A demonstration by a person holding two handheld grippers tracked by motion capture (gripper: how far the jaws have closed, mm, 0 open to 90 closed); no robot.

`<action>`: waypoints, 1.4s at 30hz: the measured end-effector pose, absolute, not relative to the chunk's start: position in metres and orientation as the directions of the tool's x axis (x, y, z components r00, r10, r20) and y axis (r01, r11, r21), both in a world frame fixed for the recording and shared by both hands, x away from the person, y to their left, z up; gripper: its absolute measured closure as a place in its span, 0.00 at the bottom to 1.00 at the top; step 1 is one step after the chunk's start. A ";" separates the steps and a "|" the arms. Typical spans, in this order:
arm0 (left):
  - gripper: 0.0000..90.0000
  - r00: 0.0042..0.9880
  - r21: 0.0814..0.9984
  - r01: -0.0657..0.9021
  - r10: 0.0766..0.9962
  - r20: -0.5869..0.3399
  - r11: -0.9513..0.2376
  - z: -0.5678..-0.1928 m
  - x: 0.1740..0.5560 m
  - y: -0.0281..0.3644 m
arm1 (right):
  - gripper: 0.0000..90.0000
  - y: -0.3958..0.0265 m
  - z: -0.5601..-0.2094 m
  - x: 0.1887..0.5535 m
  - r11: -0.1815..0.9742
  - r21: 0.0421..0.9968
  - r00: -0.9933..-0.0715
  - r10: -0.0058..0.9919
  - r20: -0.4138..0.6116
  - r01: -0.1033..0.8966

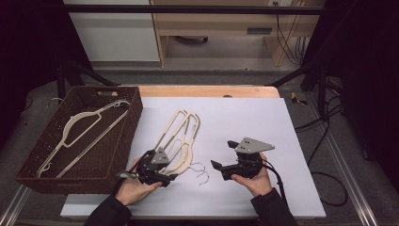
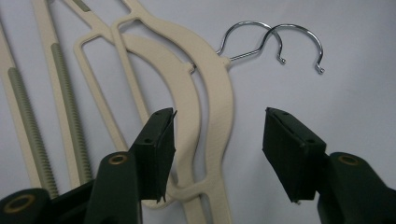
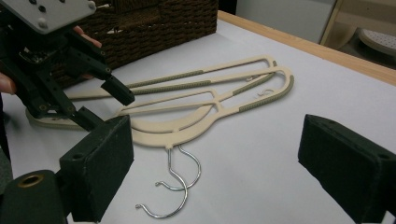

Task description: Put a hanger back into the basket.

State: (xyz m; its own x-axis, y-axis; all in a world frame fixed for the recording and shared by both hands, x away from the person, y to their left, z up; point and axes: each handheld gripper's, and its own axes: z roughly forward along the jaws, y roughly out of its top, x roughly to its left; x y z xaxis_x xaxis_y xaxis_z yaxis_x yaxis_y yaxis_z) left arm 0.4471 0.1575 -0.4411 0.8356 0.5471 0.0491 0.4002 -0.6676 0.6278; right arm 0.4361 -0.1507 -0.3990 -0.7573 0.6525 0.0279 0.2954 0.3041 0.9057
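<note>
Cream plastic hangers (image 1: 181, 139) with chrome wire hooks (image 1: 201, 173) are lying stacked as a pair on the white sheet covering the bench (image 1: 235, 122), their hooks pointing toward you and their shoulder bars reaching away. A third cream hanger (image 1: 82, 134) is resting inside the dark brown woven basket (image 1: 134, 117) at the left edge of the bench, so the work in hand looks like moving the pair into it.

Your left tool (image 2: 217, 154) is straddling the curved neck of the top hanger (image 2: 219, 107), its jaws standing apart at roughly half width; the pads are not pressing on the plastic, though one pad is sitting right at the edge of the lower hanger's arc. To do this step well, you should be centring the neck between the pads before clamping, low enough that the pads are catching the flat face of the plastic and not skating off its rounded edge. Decide whether you are taking one hanger or both: the two are overlapping closely here, and a half-caught second hanger will likely drag and drop.

Your right tool (image 3: 210, 163) is hovering with its jaws wide apart and nothing between them, just short of the hooks (image 3: 180, 179), where it could be steadying them.
</note>
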 end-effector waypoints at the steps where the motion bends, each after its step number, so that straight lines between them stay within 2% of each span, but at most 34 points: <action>1: 0.52 0.845 0.614 0.390 0.532 0.057 -0.686 -0.443 0.449 0.153 | 0.12 -0.151 -0.399 0.436 0.304 0.906 -0.757 0.652 0.028 0.295; 5: 0.56 0.847 0.588 0.384 0.525 0.083 -0.712 -0.447 0.447 0.151 | 0.14 -0.149 -0.400 0.436 0.305 0.905 -0.760 0.649 0.030 0.296; 12: 0.57 0.834 0.598 0.387 0.543 0.098 -0.702 -0.444 0.434 0.161 | 0.19 -0.136 -0.407 0.440 0.321 0.893 -0.766 0.642 0.041 0.317; 17: 0.61 0.815 0.603 0.419 0.574 0.080 -0.678 -0.444 0.420 0.179 | 0.30 -0.110 -0.421 0.446 0.383 0.856 -0.778 0.627 0.034 0.347; 19: 0.61 0.812 0.605 0.423 0.579 0.078 -0.675 -0.443 0.417 0.183 | 0.30 -0.110 -0.421 0.446 0.383 0.856 -0.778 0.627 0.034 0.347; 20: 0.63 0.803 0.607 0.434 0.591 0.074 -0.666 -0.444 0.413 0.190 | 0.39 -0.099 -0.429 0.450 0.399 0.838 -0.779 0.625 0.048 0.372; 21: 0.63 0.801 0.612 0.436 0.595 0.070 -0.660 -0.445 0.412 0.193 | 0.42 -0.095 -0.432 0.452 0.404 0.832 -0.782 0.621 0.055 0.379; 28: 0.61 0.795 0.651 0.448 0.606 0.024 -0.614 -0.448 0.407 0.202 | 0.58 -0.069 -0.456 0.461 0.471 0.776 -0.792 0.607 0.061 0.421; 33: 0.52 0.798 0.682 0.431 0.602 0.018 -0.591 -0.446 0.405 0.204 | 0.70 -0.058 -0.473 0.467 0.523 0.732 -0.801 0.597 0.053 0.437; 39: 0.49 0.781 0.714 0.445 0.625 -0.014 -0.541 -0.442 0.406 0.210 | 0.87 -0.055 -0.477 0.468 0.540 0.706 -0.795 0.604 0.053 0.457; 42: 0.48 0.779 0.717 0.445 0.627 -0.015 -0.537 -0.442 0.406 0.210 | 0.91 -0.054 -0.478 0.468 0.542 0.709 -0.793 0.608 0.041 0.452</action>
State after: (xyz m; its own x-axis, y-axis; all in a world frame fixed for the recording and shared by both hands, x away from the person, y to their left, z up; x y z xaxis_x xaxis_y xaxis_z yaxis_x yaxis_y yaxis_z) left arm 0.4061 0.2096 -0.4422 0.7791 0.6268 -0.0147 0.4452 -0.5365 0.7169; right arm 0.4678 -0.0540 -0.4783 -0.7925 0.6085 0.0410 0.4524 0.5415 0.7086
